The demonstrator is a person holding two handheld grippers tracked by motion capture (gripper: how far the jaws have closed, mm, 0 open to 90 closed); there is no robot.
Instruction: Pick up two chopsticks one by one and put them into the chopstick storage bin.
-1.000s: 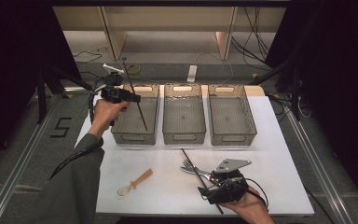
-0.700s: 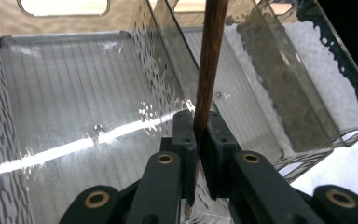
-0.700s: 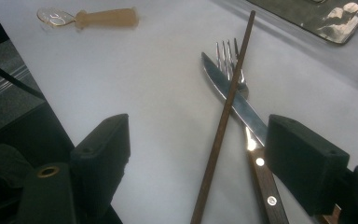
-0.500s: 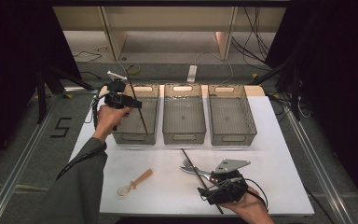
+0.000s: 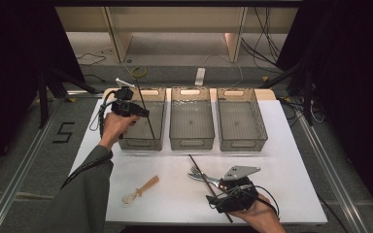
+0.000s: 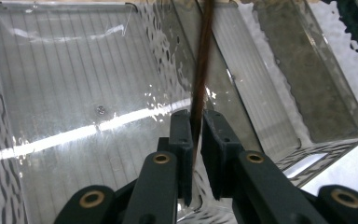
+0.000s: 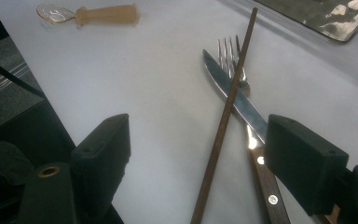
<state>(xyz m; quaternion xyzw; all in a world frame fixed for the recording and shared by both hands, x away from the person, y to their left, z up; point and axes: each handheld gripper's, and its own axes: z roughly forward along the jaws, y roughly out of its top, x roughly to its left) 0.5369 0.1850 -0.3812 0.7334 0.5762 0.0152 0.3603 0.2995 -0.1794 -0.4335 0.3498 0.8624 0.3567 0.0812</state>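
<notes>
We see the left gripper (image 6: 195, 140) clamped on a brown chopstick (image 6: 200, 70), holding it steeply tilted over the left bin (image 5: 143, 121). The right gripper (image 7: 198, 154) rests wide open on the counter (image 5: 291, 160), straddling a second chopstick (image 7: 223, 121), a knife (image 7: 242, 116) and a fork (image 7: 230, 56).

dark matt wooden chopstick (image 6: 200, 70); glossy clear smoky plastic bin (image 6: 74, 93); polished metal knife (image 7: 235, 100) with wooden handle; matt white table (image 5: 175, 194).
</notes>
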